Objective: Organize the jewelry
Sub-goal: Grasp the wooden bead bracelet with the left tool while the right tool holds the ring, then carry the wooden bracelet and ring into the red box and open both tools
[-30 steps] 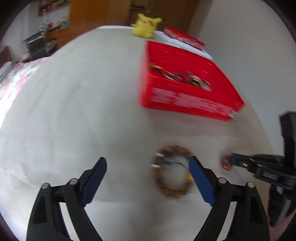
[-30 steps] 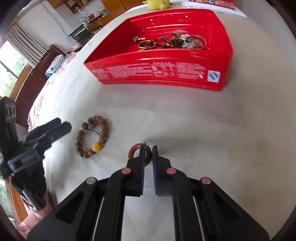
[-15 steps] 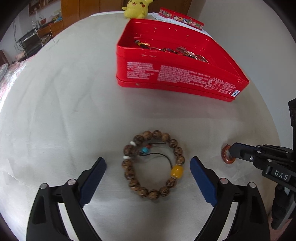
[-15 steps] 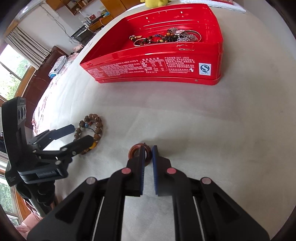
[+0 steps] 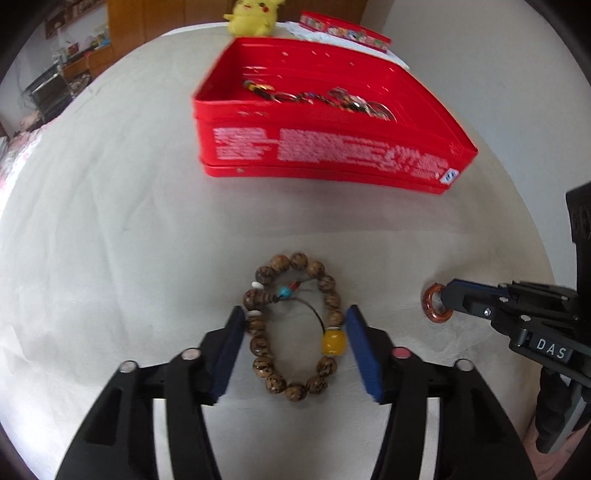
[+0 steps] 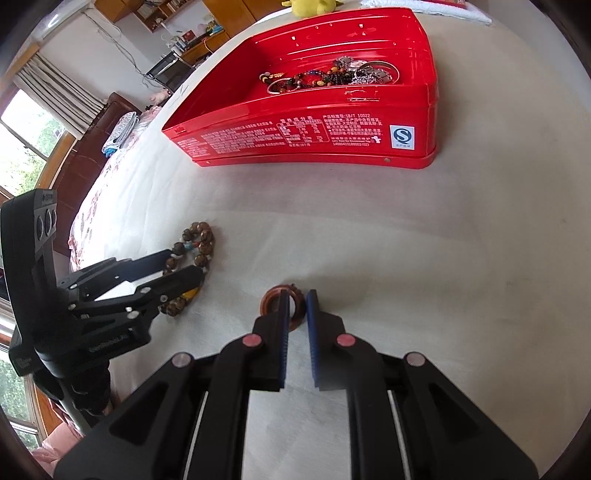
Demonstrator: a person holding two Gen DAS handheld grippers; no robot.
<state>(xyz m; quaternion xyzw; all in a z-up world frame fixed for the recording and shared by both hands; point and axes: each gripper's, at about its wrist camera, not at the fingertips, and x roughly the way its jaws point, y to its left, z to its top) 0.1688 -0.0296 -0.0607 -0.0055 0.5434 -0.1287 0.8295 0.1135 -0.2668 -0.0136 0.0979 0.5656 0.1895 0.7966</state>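
A brown wooden bead bracelet [image 5: 262,365] with one yellow bead lies on the white cloth. My left gripper [image 5: 295,314] straddles it and its jaws are closing. Both blue pads touch its sides and the loop looks squeezed into an oval. In the right wrist view the same gripper [image 6: 184,264] sits over the bracelet [image 6: 201,240]. My right gripper [image 6: 298,295] is shut on a small reddish-brown ring [image 6: 269,299] low at the cloth. The left wrist view shows that gripper [image 5: 448,295] and its ring [image 5: 425,302] at the right. The open red tin [image 5: 332,151] [image 6: 295,136] beyond holds several jewelry pieces [image 5: 325,99].
A yellow plush toy [image 5: 255,14] and a flat red box [image 5: 343,31] lie behind the tin. The cloth-covered surface curves away to an edge on the left, with wooden furniture and a window beyond. A pale wall stands at the right.
My left gripper has come in over the bracelet and its jaws have narrowed from wide apart to touching its sides. The right gripper has stayed put with the ring.
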